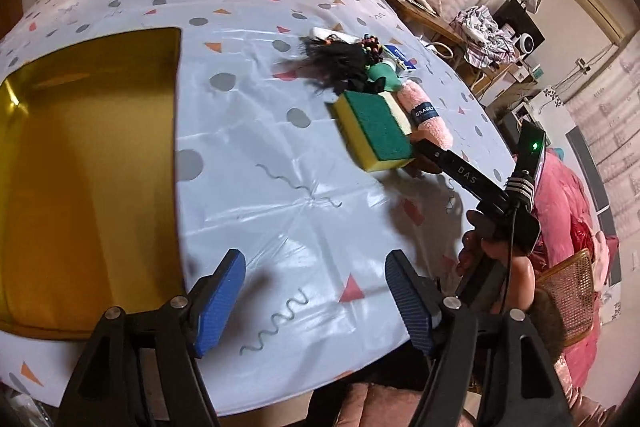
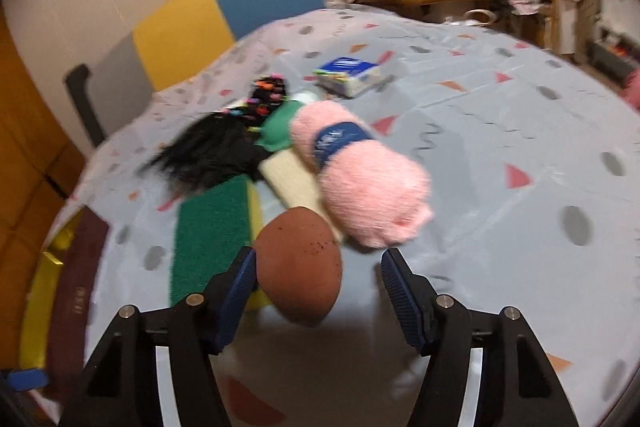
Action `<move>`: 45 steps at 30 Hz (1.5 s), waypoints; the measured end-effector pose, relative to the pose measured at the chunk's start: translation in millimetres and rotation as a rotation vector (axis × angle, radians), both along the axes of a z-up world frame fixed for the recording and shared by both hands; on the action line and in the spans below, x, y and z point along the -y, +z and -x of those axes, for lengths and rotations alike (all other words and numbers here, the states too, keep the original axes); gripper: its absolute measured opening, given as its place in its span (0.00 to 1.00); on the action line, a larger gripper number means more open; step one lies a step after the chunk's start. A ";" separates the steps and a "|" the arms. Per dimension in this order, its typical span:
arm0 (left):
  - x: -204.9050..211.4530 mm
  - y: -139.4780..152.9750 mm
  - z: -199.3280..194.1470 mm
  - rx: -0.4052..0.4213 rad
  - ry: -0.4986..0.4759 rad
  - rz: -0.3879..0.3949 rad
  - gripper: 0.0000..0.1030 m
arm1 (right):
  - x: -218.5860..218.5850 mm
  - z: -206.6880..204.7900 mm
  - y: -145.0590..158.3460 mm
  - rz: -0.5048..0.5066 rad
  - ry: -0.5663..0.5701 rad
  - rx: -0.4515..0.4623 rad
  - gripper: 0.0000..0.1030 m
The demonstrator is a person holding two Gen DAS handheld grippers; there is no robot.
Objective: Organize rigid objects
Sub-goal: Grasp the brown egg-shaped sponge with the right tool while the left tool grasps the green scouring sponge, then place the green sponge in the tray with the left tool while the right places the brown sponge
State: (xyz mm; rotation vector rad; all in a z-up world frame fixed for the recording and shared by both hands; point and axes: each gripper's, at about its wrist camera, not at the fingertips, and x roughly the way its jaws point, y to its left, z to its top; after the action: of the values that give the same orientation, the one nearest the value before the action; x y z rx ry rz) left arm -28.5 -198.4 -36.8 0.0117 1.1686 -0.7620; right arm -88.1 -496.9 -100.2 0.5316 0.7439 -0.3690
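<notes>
The brown egg (image 2: 298, 267) lies between the right gripper (image 2: 318, 291) jaws, against the left pad, right pad clear; jaws spread. Left gripper (image 1: 316, 301) spread, empty, farther off.

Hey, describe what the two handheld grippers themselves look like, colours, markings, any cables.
Both are black plastic frames with silver rivets and ribbed blue finger pads. Seen from the left gripper, the right gripper has a long black body lettered "DAS", a lit green indicator, a white-striped band and a thin black cable.
</notes>
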 end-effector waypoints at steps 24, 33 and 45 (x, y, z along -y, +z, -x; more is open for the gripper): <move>175.5 -37.2 -76.7 0.031 -0.022 -0.015 1.00 | 6.5 49.1 -22.9 -0.111 -0.236 0.289 0.41; 223.8 -67.8 -81.3 0.101 -0.099 -0.195 0.99 | 9.0 51.5 -25.2 -0.116 -0.247 0.302 0.41; 162.7 -66.1 -76.1 0.105 -0.101 -0.058 0.76 | 7.7 49.9 -26.4 -0.106 -0.248 0.285 0.42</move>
State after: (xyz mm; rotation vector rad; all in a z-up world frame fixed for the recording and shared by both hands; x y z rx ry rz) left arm 47.6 -361.1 -102.8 0.1586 1.0964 -0.8070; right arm -138.1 -504.6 -126.5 0.7629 0.4240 -0.4740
